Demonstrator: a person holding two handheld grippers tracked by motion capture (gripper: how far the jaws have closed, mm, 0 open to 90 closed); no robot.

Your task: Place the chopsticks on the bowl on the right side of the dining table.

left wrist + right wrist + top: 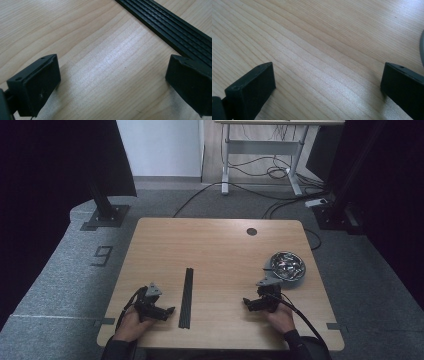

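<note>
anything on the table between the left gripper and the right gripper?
Yes: a black ribbed strip lies lengthwise between the left gripper and right gripper, nearer the left. Seen in the high view.

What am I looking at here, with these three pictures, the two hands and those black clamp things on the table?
A person sits at a wooden table and holds a hand-operated gripper, a two-jaw clamp, in each hand. The high view looks down from above: the left gripper is at the lower left, the right gripper at the lower right. The other two pictures come from small cameras riding on each gripper, looking out between its own two black jaws. Both grippers are open and hold nothing. On the table lie a long black ribbed strip, just beside the left gripper, and a shiny metal bowl just beyond the right hand.
</note>
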